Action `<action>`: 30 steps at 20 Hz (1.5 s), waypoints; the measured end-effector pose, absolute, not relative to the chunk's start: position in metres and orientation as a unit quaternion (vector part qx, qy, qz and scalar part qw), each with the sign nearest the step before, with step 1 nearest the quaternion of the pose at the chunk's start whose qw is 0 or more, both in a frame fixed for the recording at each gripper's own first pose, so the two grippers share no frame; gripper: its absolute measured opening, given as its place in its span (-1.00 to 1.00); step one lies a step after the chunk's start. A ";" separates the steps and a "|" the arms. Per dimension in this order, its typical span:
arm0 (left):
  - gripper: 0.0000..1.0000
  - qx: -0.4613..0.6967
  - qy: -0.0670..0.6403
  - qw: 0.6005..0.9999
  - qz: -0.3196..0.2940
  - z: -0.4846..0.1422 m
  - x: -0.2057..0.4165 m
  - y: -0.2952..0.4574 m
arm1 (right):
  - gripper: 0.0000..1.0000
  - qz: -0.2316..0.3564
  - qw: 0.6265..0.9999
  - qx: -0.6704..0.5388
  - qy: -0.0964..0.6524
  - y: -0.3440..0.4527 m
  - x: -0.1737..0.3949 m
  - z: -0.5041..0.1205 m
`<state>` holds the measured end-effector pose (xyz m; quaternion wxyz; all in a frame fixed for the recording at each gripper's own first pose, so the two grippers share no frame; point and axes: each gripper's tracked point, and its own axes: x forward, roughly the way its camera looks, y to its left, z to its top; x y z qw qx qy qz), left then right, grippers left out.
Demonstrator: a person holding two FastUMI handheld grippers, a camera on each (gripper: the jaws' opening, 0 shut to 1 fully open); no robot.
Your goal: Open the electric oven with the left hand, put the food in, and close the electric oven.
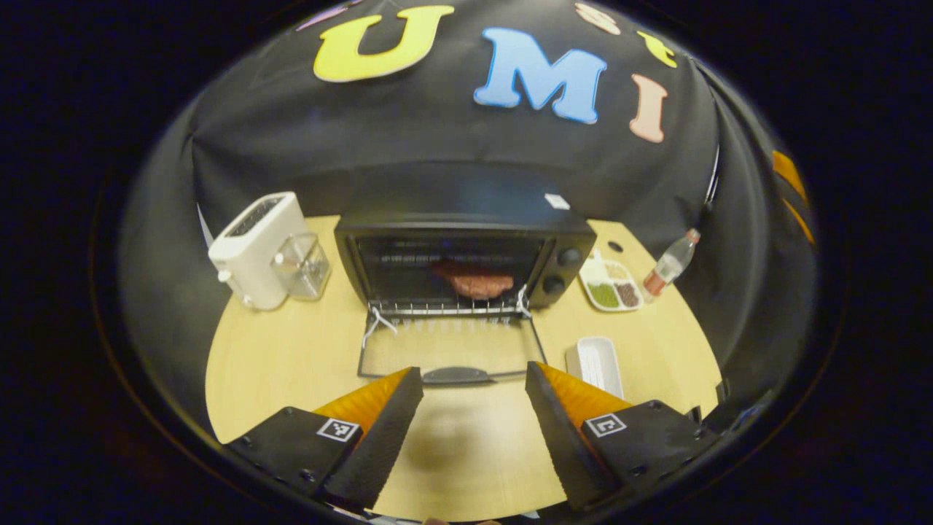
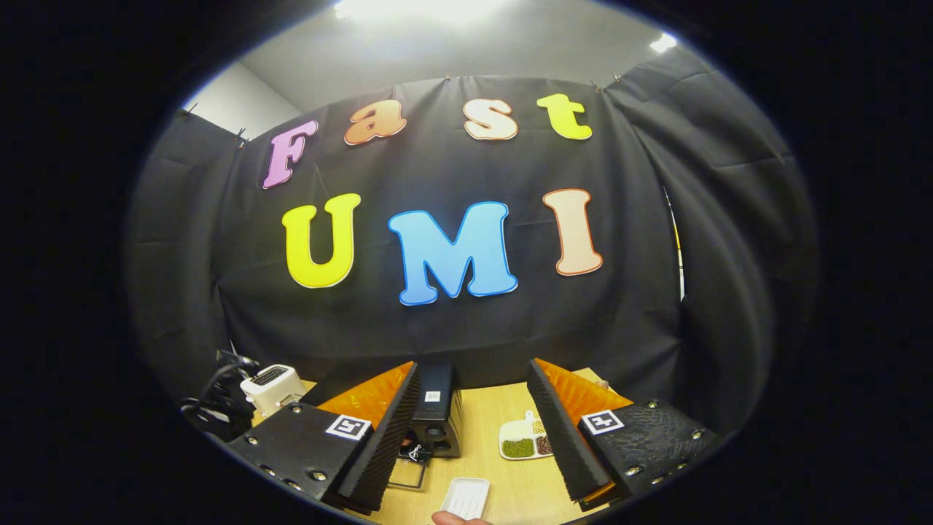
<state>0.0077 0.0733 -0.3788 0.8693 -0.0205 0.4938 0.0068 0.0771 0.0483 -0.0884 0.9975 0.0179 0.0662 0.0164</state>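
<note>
Food (image 1: 475, 283) sits inside the oven (image 1: 466, 248), door (image 1: 450, 348) down flat. Left tongs (image 1: 474, 394) and right tongs (image 2: 472, 415) both gape, empty. A clumsy lift could slam the door or shove the oven.

In the right gripper view, our own fingers (image 2: 397, 430) cover most of the oven (image 2: 436, 412) and part of the divided dish (image 2: 521, 441). The white tray (image 2: 466, 497) is cut off at the bottom edge. In the left gripper view, the dish's (image 1: 611, 286) contents are too small for us to identify.
</note>
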 end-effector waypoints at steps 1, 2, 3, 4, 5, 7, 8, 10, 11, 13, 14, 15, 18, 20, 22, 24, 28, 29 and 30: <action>0.94 -0.012 0.510 0.860 0.010 -0.393 0.003 0.078 | 0.80 0.015 0.997 0.019 0.071 0.044 0.077 -0.092; 1.00 -0.004 0.522 0.853 0.010 -0.404 0.001 0.078 | 0.80 0.014 0.997 0.019 0.077 0.039 0.078 -0.097; 0.84 -0.002 0.535 0.845 0.009 -0.416 -0.002 0.077 | 0.80 0.011 0.996 0.020 0.081 0.034 0.079 -0.100; 0.94 -0.001 0.551 0.834 0.007 -0.427 -0.006 0.077 | 0.80 0.009 0.996 0.022 0.086 0.030 0.080 -0.104; 0.94 -0.001 0.564 0.826 0.008 -0.435 -0.008 0.077 | 0.80 0.006 0.996 0.025 0.091 0.027 0.081 -0.107; 1.00 -0.006 0.579 0.815 0.013 -0.445 -0.011 0.076 | 0.80 0.000 0.995 0.027 0.099 0.018 0.082 -0.113; 1.00 -0.010 0.586 0.810 0.018 -0.453 -0.011 0.077 | 0.80 -0.004 0.995 0.028 0.101 0.013 0.082 -0.116; 0.94 -0.024 0.606 0.795 0.023 -0.467 -0.012 0.076 | 0.80 -0.013 0.994 0.029 0.105 0.004 0.083 -0.120; 0.94 -0.028 0.616 0.787 0.025 -0.474 -0.012 0.076 | 0.80 -0.016 0.994 0.030 0.106 0.001 0.083 -0.121; 0.94 -0.017 0.631 0.775 0.030 -0.490 -0.011 0.083 | 0.80 -0.025 0.993 0.034 0.110 -0.007 0.083 -0.123; 0.94 -0.015 0.636 0.771 0.028 -0.496 -0.009 0.084 | 0.80 -0.029 0.993 0.035 0.111 -0.011 0.082 -0.125; 0.94 -0.016 0.640 0.768 0.027 -0.503 -0.006 0.084 | 0.80 -0.032 0.993 0.036 0.112 -0.015 0.082 -0.125; 0.94 -0.030 0.655 0.755 0.032 -0.518 -0.002 0.084 | 0.80 -0.041 0.992 0.035 0.113 -0.025 0.078 -0.128; 0.94 -0.024 0.658 0.752 0.032 -0.523 0.002 0.087 | 0.80 -0.046 0.992 0.034 0.117 -0.031 0.078 -0.130; 0.94 -0.008 0.667 0.745 0.023 -0.528 0.003 0.088 | 0.80 -0.048 0.991 0.037 0.118 -0.032 0.080 -0.129; 0.93 -0.005 0.675 0.738 0.024 -0.534 0.004 0.089 | 0.80 -0.043 0.991 0.036 0.118 -0.029 0.080 -0.130; 1.00 -0.011 0.683 0.730 0.027 -0.541 0.003 0.091 | 0.80 -0.026 0.993 0.026 0.116 -0.016 0.084 -0.130; 0.94 -0.010 0.684 0.729 0.026 -0.541 0.003 0.091 | 0.80 -0.024 0.992 0.025 0.118 -0.014 0.085 -0.130; 0.92 -0.013 0.682 0.730 0.028 -0.540 0.003 0.091 | 0.80 -0.020 0.992 0.027 0.119 -0.010 0.085 -0.131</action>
